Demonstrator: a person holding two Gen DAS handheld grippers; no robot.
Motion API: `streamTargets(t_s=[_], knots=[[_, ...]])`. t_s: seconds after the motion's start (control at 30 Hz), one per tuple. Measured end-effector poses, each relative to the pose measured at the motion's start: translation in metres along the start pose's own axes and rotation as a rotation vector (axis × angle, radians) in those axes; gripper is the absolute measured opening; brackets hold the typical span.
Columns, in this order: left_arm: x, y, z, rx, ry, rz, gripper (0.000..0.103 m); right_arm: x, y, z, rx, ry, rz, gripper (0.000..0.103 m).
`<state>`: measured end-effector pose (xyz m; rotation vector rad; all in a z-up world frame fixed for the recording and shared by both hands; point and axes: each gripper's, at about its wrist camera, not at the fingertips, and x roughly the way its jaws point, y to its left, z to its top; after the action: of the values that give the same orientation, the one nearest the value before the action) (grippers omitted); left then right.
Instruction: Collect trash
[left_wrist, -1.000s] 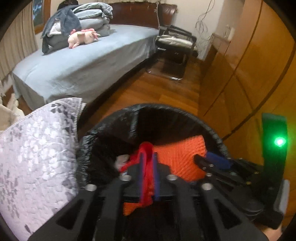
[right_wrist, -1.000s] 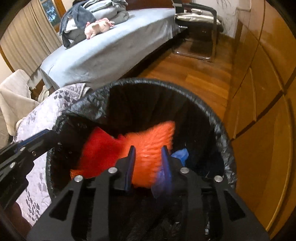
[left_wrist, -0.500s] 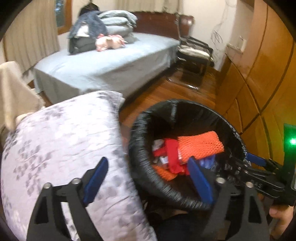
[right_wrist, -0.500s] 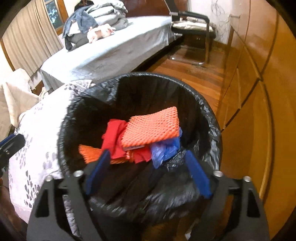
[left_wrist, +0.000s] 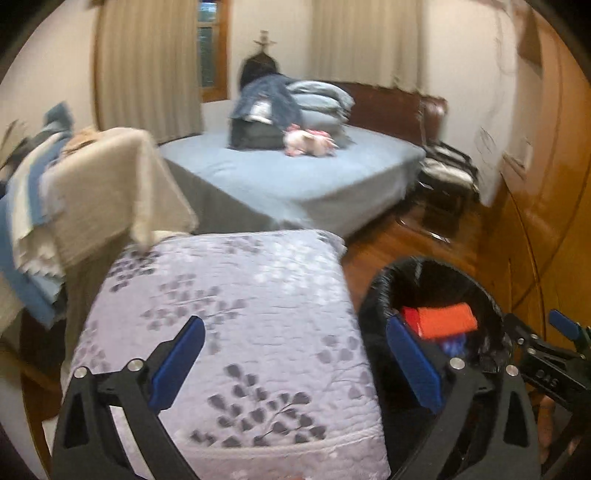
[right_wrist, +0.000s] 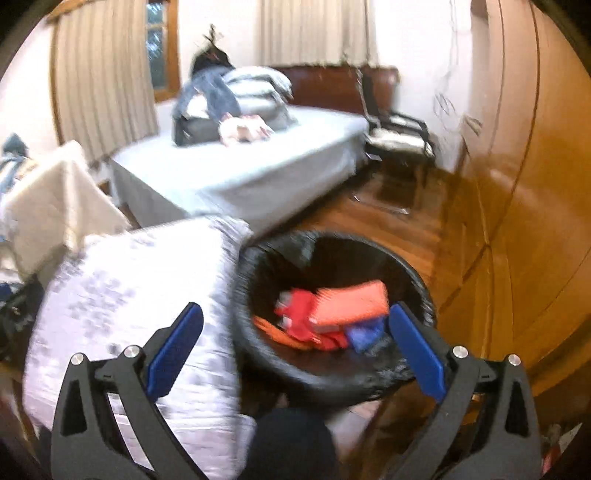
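Observation:
A black-lined trash bin (right_wrist: 243, 266) stands on the wood floor, also seen low right in the left wrist view as the bin (left_wrist: 373, 295). Inside it lie an orange mesh piece (right_wrist: 351, 301), a red scrap (right_wrist: 299, 310) and a blue scrap (right_wrist: 364, 334); the left wrist view shows the orange mesh piece (left_wrist: 448, 319) too. My right gripper (right_wrist: 295, 310) hovers above and in front of the bin, its jaws opening with nothing between them. My left gripper (left_wrist: 293, 325) hangs over the floral cushion left of the bin, its jaws also opening and empty.
A lilac floral quilted cushion (left_wrist: 229, 295) touches the bin's left side. Behind it stands a bed (left_wrist: 295, 177) with folded bedding and a pink plush toy. A chair (left_wrist: 447, 173) sits beyond the bed. Wooden wardrobe doors (right_wrist: 517, 221) run along the right. A beige cloth (left_wrist: 110, 177) drapes at left.
Both grippers went from nearly shut on trash inside the bin to wide open. They pulled back and up, the left swinging over the cushion. The red, orange and blue pieces stayed in the bin.

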<state>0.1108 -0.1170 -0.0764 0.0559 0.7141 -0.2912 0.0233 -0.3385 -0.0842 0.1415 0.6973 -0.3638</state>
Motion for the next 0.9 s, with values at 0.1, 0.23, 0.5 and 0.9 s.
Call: streamTargets(t_s=[0.1, 0.23, 0.5, 0.9], knots=[[-0.033, 0.025, 0.000, -0.044, -0.031, 0.034, 0.097, -0.028, 0.022, 0.008, -0.023, -0.037, 0.038, 0.098], [-0.071, 0.054, -0.002, -0.074, -0.066, 0.154, 0.097, -0.071, 0.044, 0.018, -0.021, -0.080, 0.090, 0.098], [-0.139, 0.089, -0.021, -0.126, -0.115, 0.294, 0.097, -0.132, 0.053, 0.019, 0.052, -0.073, 0.163, 0.098], [-0.207, 0.093, -0.035, -0.181, -0.203, 0.282, 0.097, -0.201, 0.071, 0.001, 0.002, -0.210, 0.049, 0.098]])
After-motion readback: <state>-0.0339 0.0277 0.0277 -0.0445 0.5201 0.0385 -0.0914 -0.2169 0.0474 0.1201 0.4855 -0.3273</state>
